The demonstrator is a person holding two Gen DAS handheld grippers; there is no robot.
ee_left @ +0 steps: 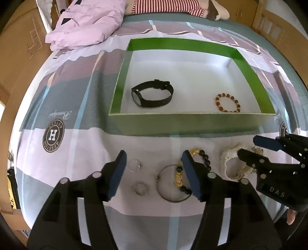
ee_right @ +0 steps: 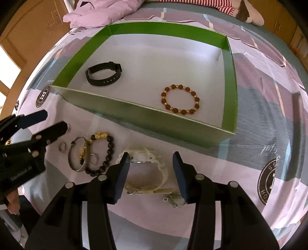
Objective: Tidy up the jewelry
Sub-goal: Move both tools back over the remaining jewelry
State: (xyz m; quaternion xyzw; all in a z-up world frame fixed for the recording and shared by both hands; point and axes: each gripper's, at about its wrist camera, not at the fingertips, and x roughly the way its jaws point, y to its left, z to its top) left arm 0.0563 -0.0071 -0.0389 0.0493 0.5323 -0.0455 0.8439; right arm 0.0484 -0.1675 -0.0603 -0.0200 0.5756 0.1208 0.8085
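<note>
A green box (ee_left: 182, 123) with a white floor holds a black watch (ee_left: 152, 93) and a brown bead bracelet (ee_left: 228, 102). On the sheet before it lie two rings (ee_left: 134, 165), a silver bangle (ee_left: 169, 198), a black-and-gold bead bracelet (ee_left: 205, 159) and a white watch (ee_left: 229, 156). My left gripper (ee_left: 154, 154) hovers open above the rings and bangle. In the right wrist view my right gripper (ee_right: 151, 154) stands open over the white watch (ee_right: 146, 167), with a small silver charm (ee_right: 173, 200) by its right finger. Nothing is held.
The box sits on a patterned bedsheet (ee_left: 77, 134). A lilac quilt (ee_left: 86, 25) is bunched at the back left, and red-striped fabric (ee_left: 165, 6) lies at the far edge. Cardboard panels (ee_left: 21, 48) flank the bed. A person's fingers (ee_left: 290, 217) show at the right.
</note>
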